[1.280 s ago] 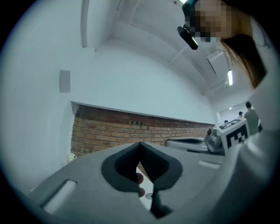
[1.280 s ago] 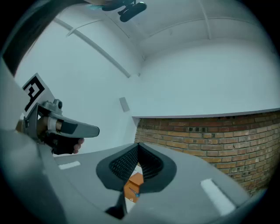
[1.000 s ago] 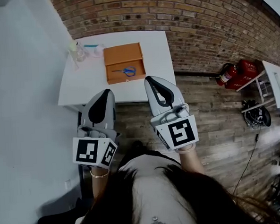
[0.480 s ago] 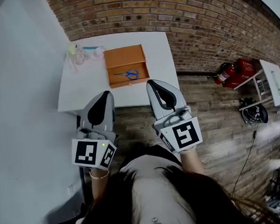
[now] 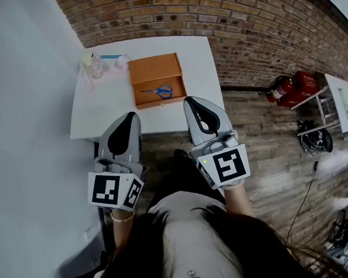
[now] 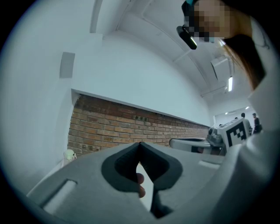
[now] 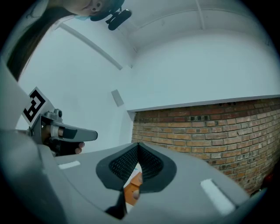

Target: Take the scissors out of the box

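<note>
Just by the table point(image 5: 101, 104) edge, left gripper point(image 5: 129, 115) and right gripper point(image 5: 190, 100), jaws closed, empty; scissors point(image 5: 158, 92) in box point(image 5: 155, 66).

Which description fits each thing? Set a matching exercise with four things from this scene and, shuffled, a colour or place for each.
Things:
1 scissors
2 box
3 fire extinguisher
4 table

Descriptions:
A white
B red
C blue handles, lying in the box
D orange, open, standing on the table

Pairs: 1-C, 2-D, 3-B, 4-A
</note>
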